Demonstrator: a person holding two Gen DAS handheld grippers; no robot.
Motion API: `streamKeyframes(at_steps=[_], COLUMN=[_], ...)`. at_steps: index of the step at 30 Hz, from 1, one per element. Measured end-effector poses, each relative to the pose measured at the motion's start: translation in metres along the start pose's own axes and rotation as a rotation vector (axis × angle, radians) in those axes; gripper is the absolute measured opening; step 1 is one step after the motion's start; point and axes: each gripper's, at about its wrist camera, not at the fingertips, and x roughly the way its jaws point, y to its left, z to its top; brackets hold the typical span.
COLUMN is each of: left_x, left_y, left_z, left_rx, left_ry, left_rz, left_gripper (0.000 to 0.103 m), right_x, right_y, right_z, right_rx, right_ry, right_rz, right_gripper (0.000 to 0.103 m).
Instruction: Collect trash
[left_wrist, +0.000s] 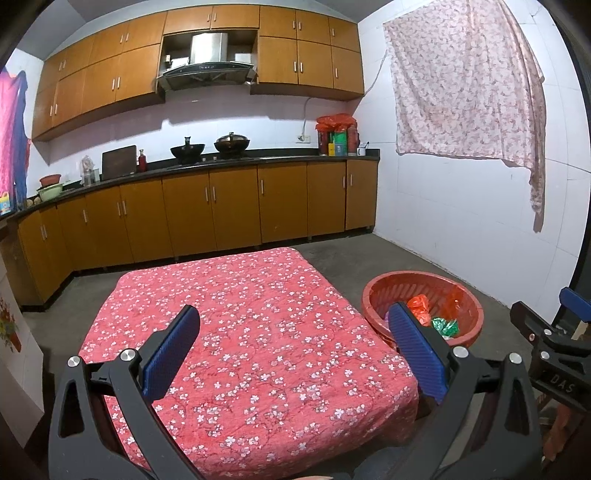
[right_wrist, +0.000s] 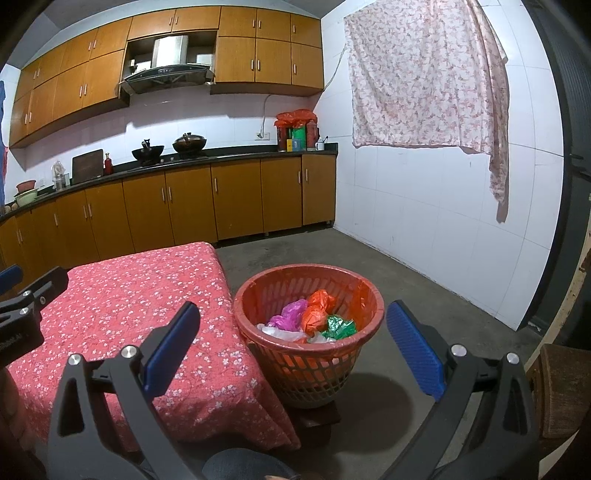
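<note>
Table (left_wrist: 258, 332) under red floral cloth, top bare. Just beside its right edge, on the concrete floor: red basket (right_wrist: 308, 363) with crumpled bags inside — orange bag (right_wrist: 317, 312), purple bag (right_wrist: 290, 312), green bag (right_wrist: 340, 326), white bag (right_wrist: 280, 332). Left gripper (left_wrist: 293, 356) spread wide above the cloth, nothing between its blue pads. Right gripper (right_wrist: 293, 354) spread wide too, empty, hanging over the basket's near rim

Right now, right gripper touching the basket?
Apart. Right wrist view: right gripper is open, its fingers clear of the red basket, nothing gripped.
</note>
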Motion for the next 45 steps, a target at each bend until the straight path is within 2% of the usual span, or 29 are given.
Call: streamKeyframes(at_steps=[45], left_x=[0.0007], left_y=[-0.0016], left_z=[-0.0045], left_rx=[0.001], left_ry=[0.017], left_rz=[0.009], left_gripper=[0.101], right_x=[-0.0003], right_y=[-0.003], right_z=[-0.005], right_rx=[0.01], right_ry=[0.009], right_rz=[-0.003], right_gripper=[0.099])
